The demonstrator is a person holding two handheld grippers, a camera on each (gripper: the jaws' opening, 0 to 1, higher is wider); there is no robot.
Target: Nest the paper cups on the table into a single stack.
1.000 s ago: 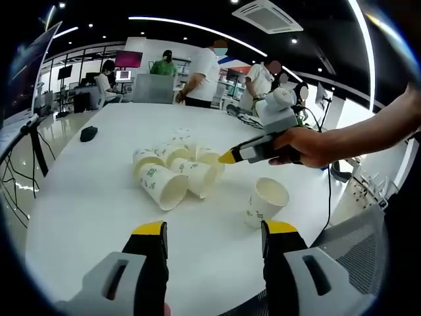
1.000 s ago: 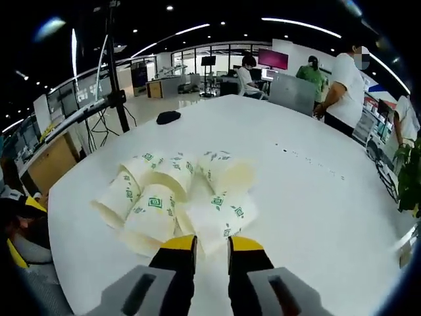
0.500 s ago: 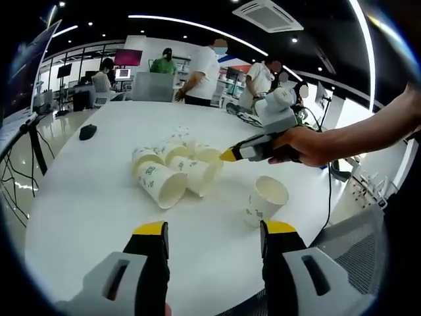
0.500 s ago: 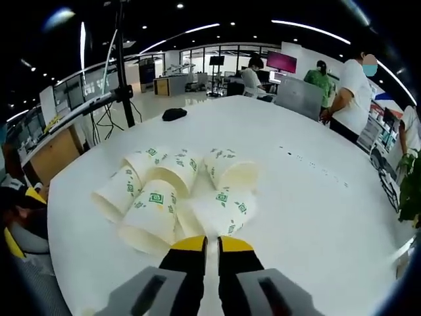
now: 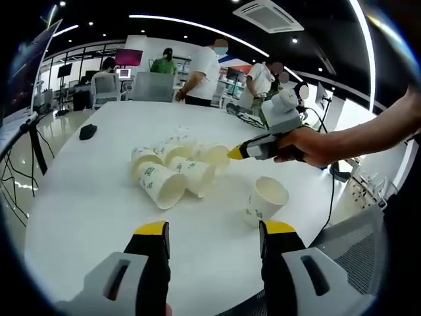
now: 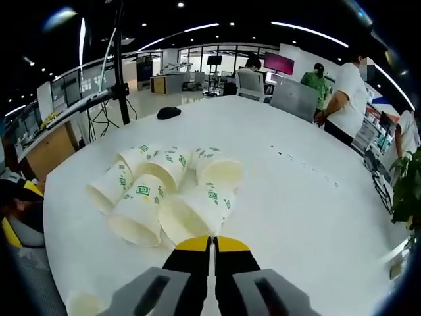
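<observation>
Several white paper cups with green marks lie on their sides in a cluster [image 5: 164, 174] on the white table [image 5: 85, 217]. One cup [image 5: 264, 197] stands upright apart, to the right of the cluster. My left gripper [image 5: 216, 230] hovers open near the table's edge with nothing between its jaws. My right gripper [image 5: 235, 153], held by a hand, reaches in from the right. In the right gripper view it [image 6: 212, 242] is shut on the rim of the nearest lying cup [image 6: 197, 210]. The other cups [image 6: 148, 187] lie just beyond it.
A black mouse-like object [image 5: 88, 133] lies far left on the table. Several people [image 5: 204, 69] and a chair [image 5: 152, 87] are at the far end. Bare table [image 6: 316, 217] stretches right of the cups. The upright cup's rim [image 6: 85, 304] shows at the lower left.
My right gripper's jaws have closed from a narrow gap to shut on the nearest cup's rim. That cup has shifted slightly. The left gripper has stayed still and open.
</observation>
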